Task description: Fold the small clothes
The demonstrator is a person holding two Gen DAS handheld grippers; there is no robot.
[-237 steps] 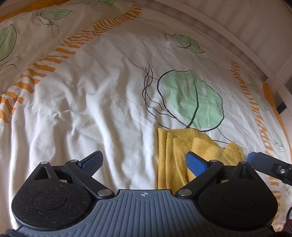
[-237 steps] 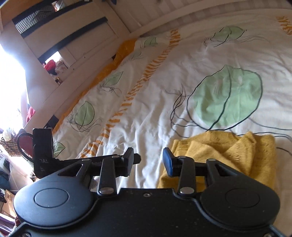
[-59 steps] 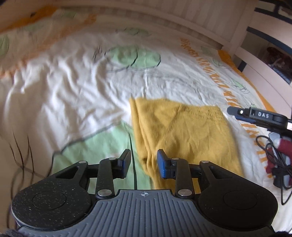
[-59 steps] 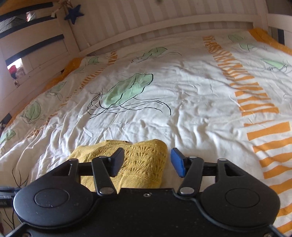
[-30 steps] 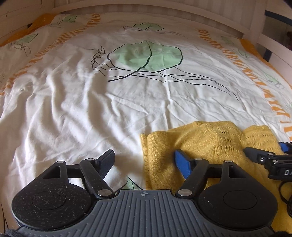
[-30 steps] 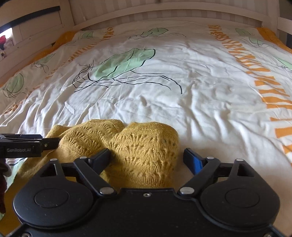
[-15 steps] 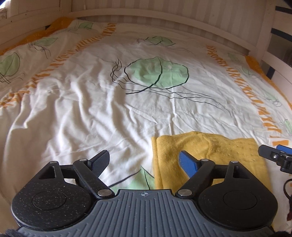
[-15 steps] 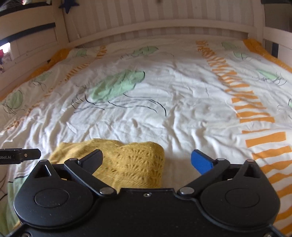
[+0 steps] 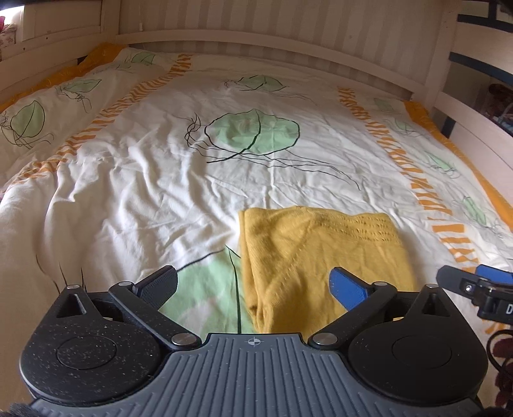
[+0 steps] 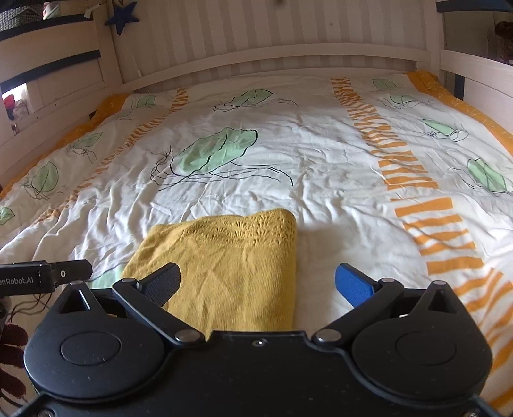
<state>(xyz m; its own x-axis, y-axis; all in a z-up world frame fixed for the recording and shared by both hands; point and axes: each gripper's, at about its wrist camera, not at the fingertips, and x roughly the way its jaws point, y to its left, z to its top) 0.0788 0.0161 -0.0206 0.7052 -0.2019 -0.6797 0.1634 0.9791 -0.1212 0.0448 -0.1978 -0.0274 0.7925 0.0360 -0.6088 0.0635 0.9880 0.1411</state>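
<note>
While the left wrist view is up, I note my left gripper (image 9: 253,284) with its jaws opening, now spread wide and clamped on nothing. One black finger (image 9: 157,284) sits over a green leaf print, and the blue finger (image 9: 348,287) sits over the yellow knit garment (image 9: 320,253). That garment lies folded into a rough rectangle on the bed's white duvet (image 9: 128,199), clear of both pads (its left edge shows stacked layers). A band of openwork stitching runs along its far side. At the right border the tip of my right gripper (image 9: 474,288) pokes in, just beside the garment's right edge. A pale wooden bed rail (image 9: 256,35) closes off the far end.

Right wrist view next. The right gripper (image 10: 258,284) has its jaws fully apart, nothing between the pads. The yellow knit garment (image 10: 231,263) lies flat below and ahead, mostly under the black finger's (image 10: 163,282) side, while the blue finger (image 10: 352,284) is over bare duvet (image 10: 320,160). The left gripper's tip (image 10: 57,272) shows at the left border, near the garment's left corner. A dark blue star (image 10: 121,16) hangs on the slatted frame, top left.
</note>
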